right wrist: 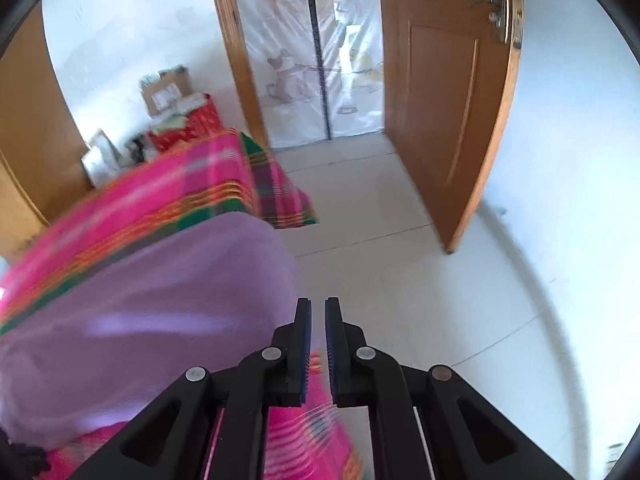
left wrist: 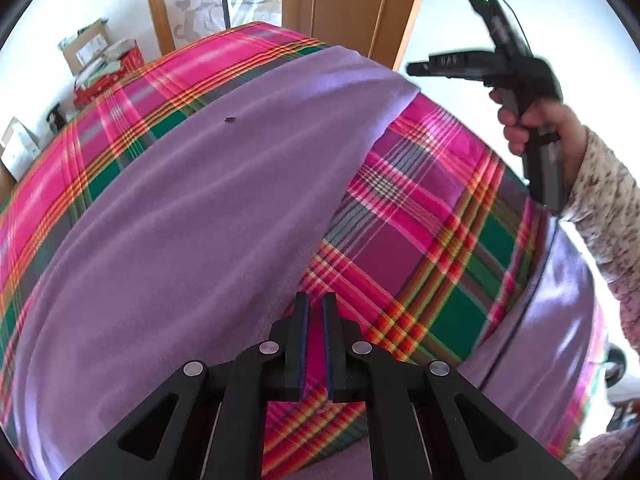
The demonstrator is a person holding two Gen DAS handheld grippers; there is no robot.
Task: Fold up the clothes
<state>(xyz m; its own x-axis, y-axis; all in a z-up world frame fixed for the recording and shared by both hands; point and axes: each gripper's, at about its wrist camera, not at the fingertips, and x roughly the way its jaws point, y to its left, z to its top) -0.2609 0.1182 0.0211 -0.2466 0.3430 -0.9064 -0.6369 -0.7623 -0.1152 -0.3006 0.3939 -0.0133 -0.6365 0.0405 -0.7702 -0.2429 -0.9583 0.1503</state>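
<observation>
A purple garment (left wrist: pixel 200 208) lies spread flat across a bed with a pink, green and orange plaid cover (left wrist: pixel 420 220). A second stretch of purple cloth (left wrist: pixel 552 320) lies near the bed's right edge. My left gripper (left wrist: pixel 316 304) hovers over the garment's right edge. Its fingers are almost together, with only plaid showing in the thin gap. A hand in a floral sleeve (left wrist: pixel 600 208) holds my right gripper (left wrist: pixel 416 69) raised above the bed's far right corner. In the right wrist view, the right gripper (right wrist: pixel 318 308) holds nothing and points past the garment (right wrist: pixel 152 312) toward the floor.
A wooden door (right wrist: pixel 452 100) stands open beside a doorway hung with a translucent curtain (right wrist: pixel 312 52). Cardboard boxes and red packages (right wrist: pixel 168 92) are stacked beyond the bed's far corner. Pale tiled floor (right wrist: pixel 400 280) lies to the bed's right.
</observation>
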